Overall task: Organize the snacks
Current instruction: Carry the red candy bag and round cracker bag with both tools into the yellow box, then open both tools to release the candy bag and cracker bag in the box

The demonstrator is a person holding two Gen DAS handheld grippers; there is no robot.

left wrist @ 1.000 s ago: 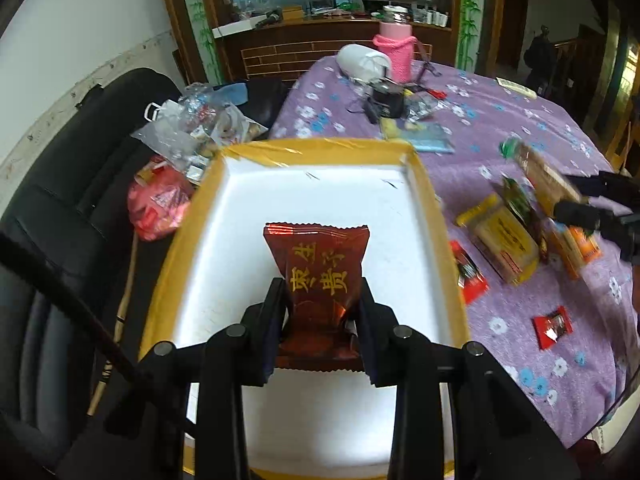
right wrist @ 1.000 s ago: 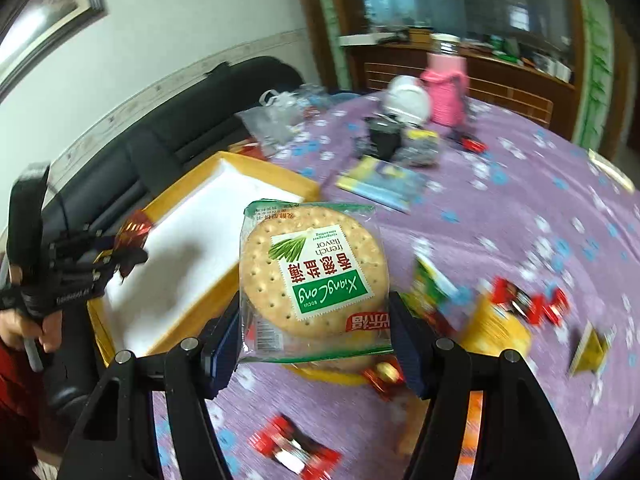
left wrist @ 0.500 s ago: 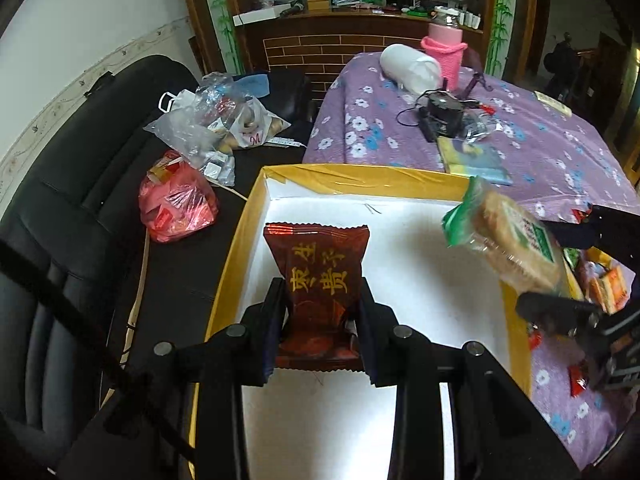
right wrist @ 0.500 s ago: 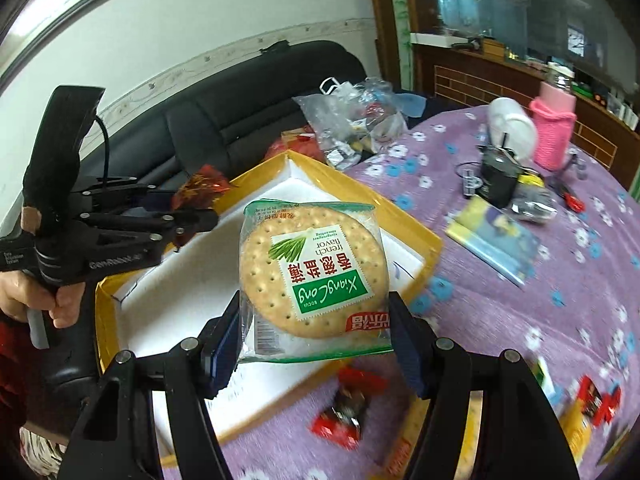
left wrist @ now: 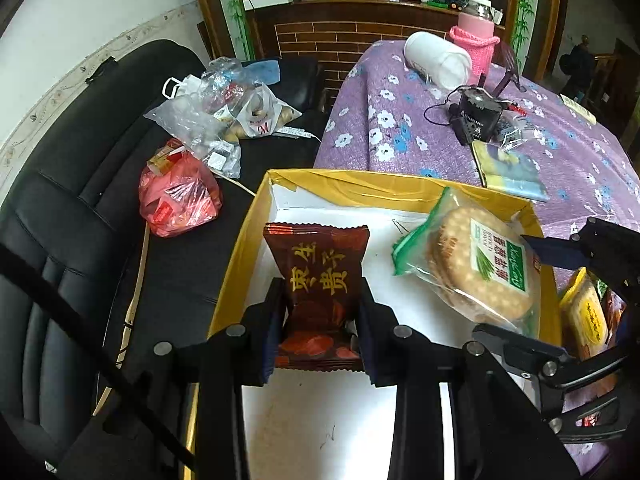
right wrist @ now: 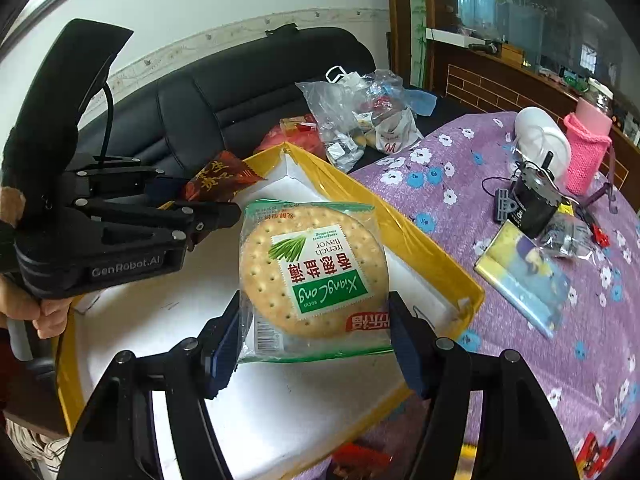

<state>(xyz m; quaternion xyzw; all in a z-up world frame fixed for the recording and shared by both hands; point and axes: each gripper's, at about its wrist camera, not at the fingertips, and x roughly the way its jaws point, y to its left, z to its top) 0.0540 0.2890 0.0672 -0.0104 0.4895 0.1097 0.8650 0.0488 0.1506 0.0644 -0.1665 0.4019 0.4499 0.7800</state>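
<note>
Grippers both hold snacks above the yellow-rimmed box (left wrist: pixel 240 240): left gripper (left wrist: pixel 320 320) is clamped narrow on a brown candy packet (left wrist: pixel 318 276), right gripper (right wrist: pixel 316 328) grips a cracker pack (right wrist: pixel 312 276) at its sides; behind, purple tablecloth (left wrist: pixel 400 128) and black sofa (left wrist: pixel 60 200)

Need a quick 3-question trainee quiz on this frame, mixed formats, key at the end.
1. True or false: the left gripper is shut on the brown candy packet.
2. The right gripper holds: A) red sweet B) round cracker pack C) booklet.
3. Fill in: both snacks are over the yellow-rimmed ____.

Key: 1 true; 2 B; 3 box. Neither snack has been released into it yet.
</note>
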